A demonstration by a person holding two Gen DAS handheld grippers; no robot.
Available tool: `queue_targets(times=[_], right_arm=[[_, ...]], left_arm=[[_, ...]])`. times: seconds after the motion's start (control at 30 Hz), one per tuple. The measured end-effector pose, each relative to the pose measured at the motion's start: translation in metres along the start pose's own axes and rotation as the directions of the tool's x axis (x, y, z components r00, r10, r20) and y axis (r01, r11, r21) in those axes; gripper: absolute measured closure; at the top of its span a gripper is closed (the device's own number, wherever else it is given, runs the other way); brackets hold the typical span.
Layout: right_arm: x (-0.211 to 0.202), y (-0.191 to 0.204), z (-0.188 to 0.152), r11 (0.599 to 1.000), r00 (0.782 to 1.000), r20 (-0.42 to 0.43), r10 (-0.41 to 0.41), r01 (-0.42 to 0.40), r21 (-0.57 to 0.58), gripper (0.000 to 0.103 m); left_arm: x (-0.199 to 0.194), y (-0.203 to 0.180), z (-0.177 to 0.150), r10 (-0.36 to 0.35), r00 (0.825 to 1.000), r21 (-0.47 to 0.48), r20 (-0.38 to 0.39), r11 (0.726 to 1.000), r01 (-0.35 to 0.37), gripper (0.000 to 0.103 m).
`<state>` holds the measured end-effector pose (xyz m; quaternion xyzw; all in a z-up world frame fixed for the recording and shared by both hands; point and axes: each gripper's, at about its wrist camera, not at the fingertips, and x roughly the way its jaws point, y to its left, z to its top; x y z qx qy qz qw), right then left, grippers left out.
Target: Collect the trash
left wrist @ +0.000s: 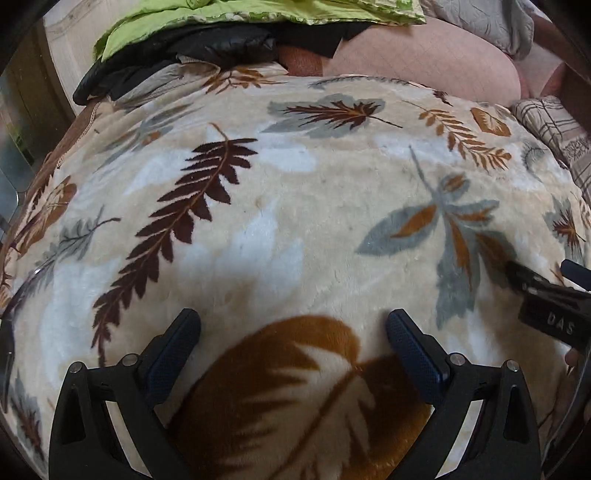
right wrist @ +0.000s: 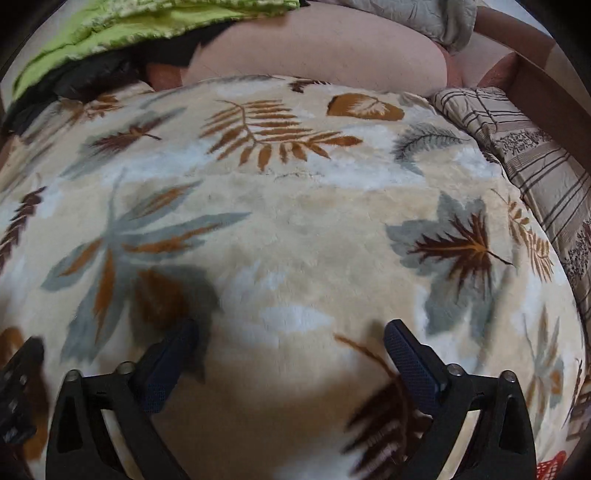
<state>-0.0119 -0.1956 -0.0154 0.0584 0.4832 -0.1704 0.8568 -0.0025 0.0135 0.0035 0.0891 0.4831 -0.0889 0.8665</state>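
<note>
My left gripper (left wrist: 293, 325) hangs open just above a cream plush blanket (left wrist: 314, 192) printed with brown, grey and orange leaves; nothing lies between its fingers. In the left wrist view the right gripper's black body (left wrist: 546, 299) pokes in at the right edge. My right gripper (right wrist: 290, 338) is open too, over the same blanket (right wrist: 295, 229), with nothing in it. The left gripper's body (right wrist: 18, 391) shows at the left edge of the right wrist view. No piece of trash shows on the blanket in either view.
At the bed's far end lie a lime-green quilt (left wrist: 229, 14), a black glossy garment (left wrist: 177, 55), a pink pillow (left wrist: 424, 59) and a grey quilted pillow (right wrist: 417, 18). A striped beige sheet (right wrist: 532, 162) runs along the right side beside a brown bed frame (right wrist: 554, 88).
</note>
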Motion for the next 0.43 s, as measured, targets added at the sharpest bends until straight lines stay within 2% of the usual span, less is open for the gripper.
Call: queue_targets(times=[0.07,0.13,0.23,0.43], right_arm=[[-0.0011,0.0001,-0.0019,0.999,1.0,0.023,-0.012,0.011,0.034,0.0],[-0.0021,-0.0039,-0.0097,0.998,0.998,0.06,0.009,-0.013,0.068,0.0],[0.0037,-0.0097,-0.0057,0.992,0.997,0.05,0.066,-0.071,0.106,0.0],[0.006,-0.0087,-0.0017,0.993,0.997,0.048,0.056,-0.06,0.097,0.0]], left_arm=[[0.0023,0.0004,0.0042,-0.007,1.0,-0.008,0.014,1.0,0.007,0.0],[0.0044,-0.0019,0.0066,-0.003,1.0,-0.006,0.022,1.0,0.004,0.0],[0.0054,0.0003,0.006,-0.014,0.999,-0.011,0.043,1.0,0.015,0.0],[0.0063,0.0001,0.0072,-0.007,0.999,-0.005,0.045,1.0,0.007,0.0]])
